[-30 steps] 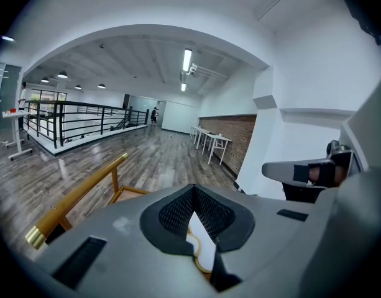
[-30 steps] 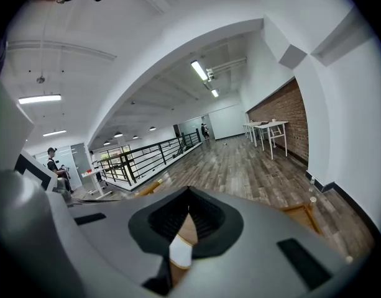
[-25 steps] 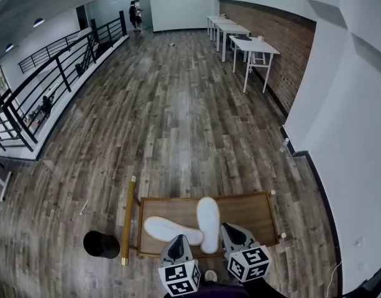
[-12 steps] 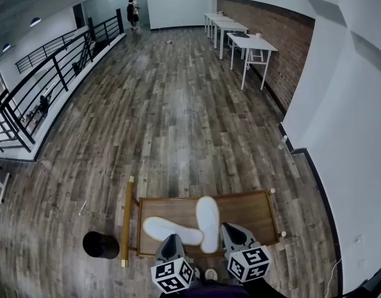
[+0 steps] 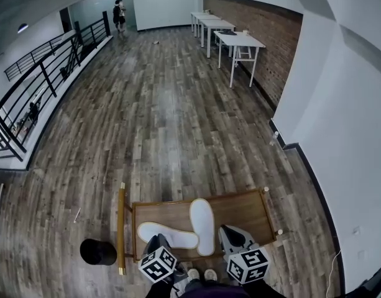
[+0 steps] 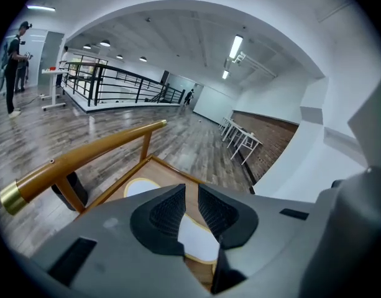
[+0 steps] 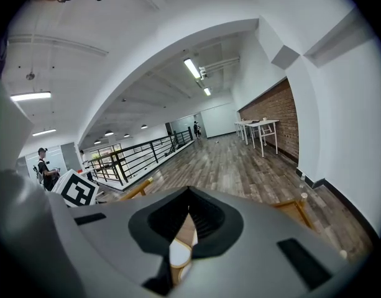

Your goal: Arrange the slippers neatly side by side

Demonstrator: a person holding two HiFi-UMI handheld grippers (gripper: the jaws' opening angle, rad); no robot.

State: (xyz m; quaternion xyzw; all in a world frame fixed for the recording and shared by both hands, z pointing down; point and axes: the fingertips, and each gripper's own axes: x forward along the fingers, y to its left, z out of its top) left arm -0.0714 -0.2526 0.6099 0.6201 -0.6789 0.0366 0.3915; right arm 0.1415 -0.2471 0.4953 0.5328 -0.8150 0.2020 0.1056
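**Head view: left gripper (image 5: 158, 239) and right gripper (image 5: 226, 230) both empty at the near edge of the wooden tray (image 5: 246, 207)**

You hold both grippers low at the tray's near side, the left one near the left half and the right one right of centre. Neither touches a slipper.

In the left gripper view your jaws stand a narrow slit apart. Nothing sits between the pads. Through the slit you see only white slipper and tray wood further down.

In the right gripper view your jaws come together at the tips, leaving a thin wedge of a gap lower down. Nothing is clamped there either. A sliver of white slipper with a tan rim shows through the wedge, well beyond the pads.

The two slippers lie on the tray, soles white and flat. The crosswise slipper (image 5: 168, 235) lies left of centre, running left to right. The lengthwise slipper (image 5: 202, 225) lies at the middle, running from the near edge toward the far edge. The right end of the crosswise one meets the left side of the lengthwise one, so the pair forms a rough L rather than lying parallel.

A wooden rail (image 5: 121, 225) with brass ends runs along the tray's left side. A black round object (image 5: 98, 251) stands on the plank floor just left of that rail.
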